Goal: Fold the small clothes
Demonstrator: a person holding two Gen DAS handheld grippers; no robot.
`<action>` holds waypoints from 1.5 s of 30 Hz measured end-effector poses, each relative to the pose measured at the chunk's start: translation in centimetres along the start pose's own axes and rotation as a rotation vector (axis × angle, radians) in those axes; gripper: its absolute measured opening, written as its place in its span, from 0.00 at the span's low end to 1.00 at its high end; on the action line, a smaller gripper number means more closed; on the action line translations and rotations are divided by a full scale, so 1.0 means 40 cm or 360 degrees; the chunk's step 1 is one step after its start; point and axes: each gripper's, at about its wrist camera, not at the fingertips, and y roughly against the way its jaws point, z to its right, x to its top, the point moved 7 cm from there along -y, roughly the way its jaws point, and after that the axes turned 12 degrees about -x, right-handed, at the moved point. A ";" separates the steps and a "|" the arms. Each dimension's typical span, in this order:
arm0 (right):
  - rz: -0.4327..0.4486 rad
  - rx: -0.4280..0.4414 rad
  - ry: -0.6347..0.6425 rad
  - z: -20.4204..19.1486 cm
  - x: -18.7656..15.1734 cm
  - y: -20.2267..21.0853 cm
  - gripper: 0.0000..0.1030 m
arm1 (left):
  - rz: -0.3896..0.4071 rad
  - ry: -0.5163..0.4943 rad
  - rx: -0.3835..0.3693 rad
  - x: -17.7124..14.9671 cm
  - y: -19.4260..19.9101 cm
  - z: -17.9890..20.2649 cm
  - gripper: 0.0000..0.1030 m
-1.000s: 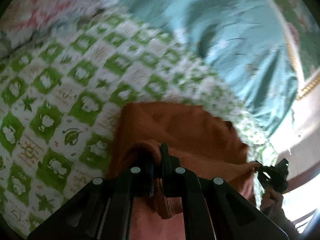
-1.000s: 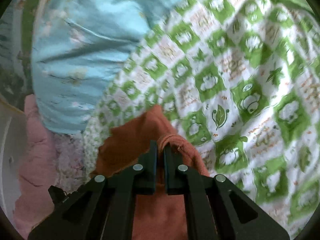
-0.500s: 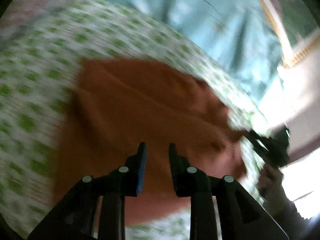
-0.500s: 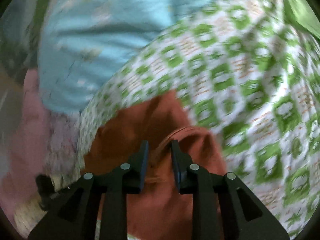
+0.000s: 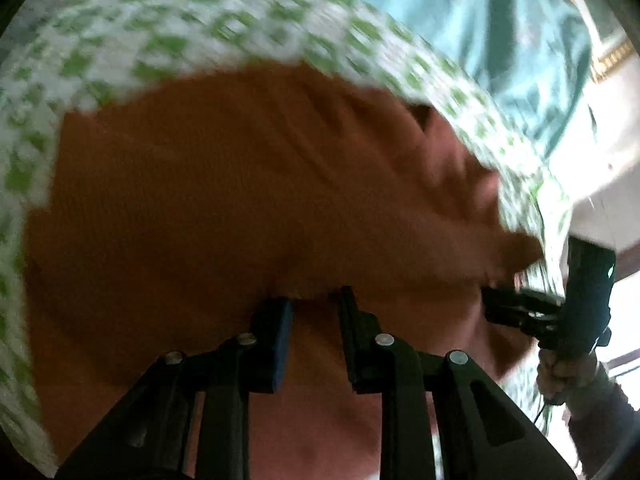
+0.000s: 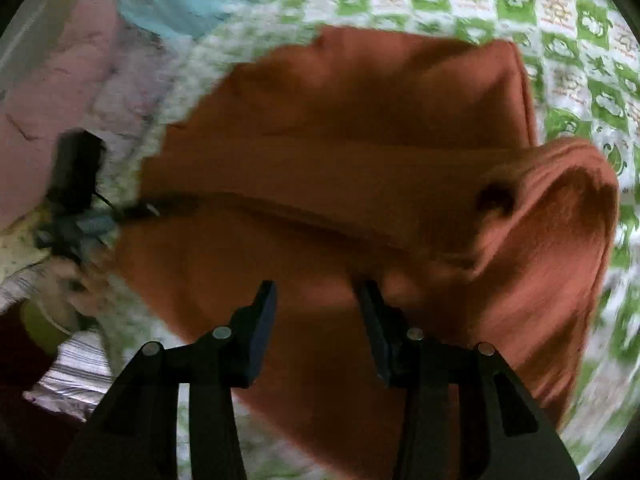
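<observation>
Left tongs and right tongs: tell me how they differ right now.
The right tongs gape wider than the left tongs. The right tongs face the orange garment near its ribbed rolled edge; the left tongs face a smoother stretch. Both are open over the garment, gripping nothing.

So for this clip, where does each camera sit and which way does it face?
Left wrist: on the left tool, looking along its open fingers onto the orange garment; the other tool shows at right.
Right wrist: on the right tool, open, facing the same garment; the other tool shows at left.
Shared: garment, green-checked sheet.
</observation>
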 end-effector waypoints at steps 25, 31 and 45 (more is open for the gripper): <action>0.0441 -0.0094 -0.0559 0.089 0.073 0.161 0.38 | 0.0476 0.0362 0.0286 -0.035 0.305 -0.170 0.48; 0.0363 -0.0056 -0.0538 -0.011 0.008 0.149 0.38 | 0.0417 0.0405 0.0237 -0.151 0.341 -0.189 0.48; 0.0311 -0.0013 -0.0552 -0.127 -0.067 0.164 0.54 | 0.0351 0.0538 0.0105 -0.339 0.369 -0.139 0.50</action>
